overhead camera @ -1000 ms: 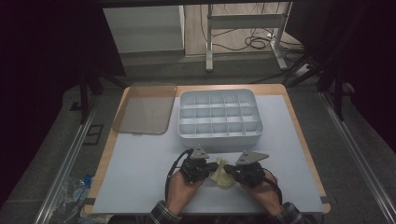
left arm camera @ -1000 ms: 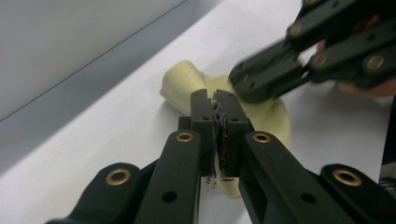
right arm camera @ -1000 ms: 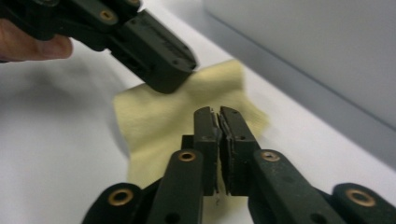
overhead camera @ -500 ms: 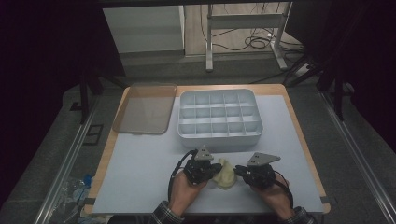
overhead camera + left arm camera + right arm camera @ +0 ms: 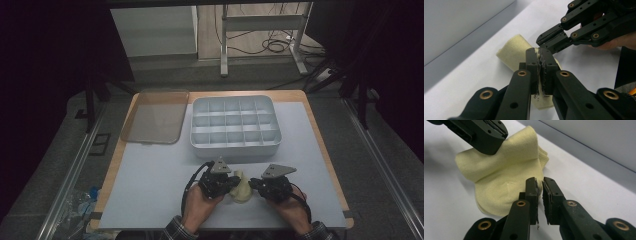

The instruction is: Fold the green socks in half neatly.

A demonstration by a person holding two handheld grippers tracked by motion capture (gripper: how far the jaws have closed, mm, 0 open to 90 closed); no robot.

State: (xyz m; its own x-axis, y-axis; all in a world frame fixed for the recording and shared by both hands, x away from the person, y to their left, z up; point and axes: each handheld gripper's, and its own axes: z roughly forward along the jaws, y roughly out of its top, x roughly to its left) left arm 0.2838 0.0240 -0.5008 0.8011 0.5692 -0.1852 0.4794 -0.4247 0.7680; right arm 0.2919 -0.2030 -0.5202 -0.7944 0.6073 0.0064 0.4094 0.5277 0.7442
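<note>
**Yellow sock pinched on the table**

Left gripper [image 5: 538,56] clamped tight on the yellow sock [image 5: 506,177], near the front of the white table [image 5: 150,175]. Right gripper [image 5: 539,185] almost closed, a thin gap between its jaws, just beside the sock, gripping nothing. Behind, a grey tray [image 5: 234,145] with many little boxes, nothing seen inside. Clear lid [image 5: 155,116] lying beside the tray.
</note>
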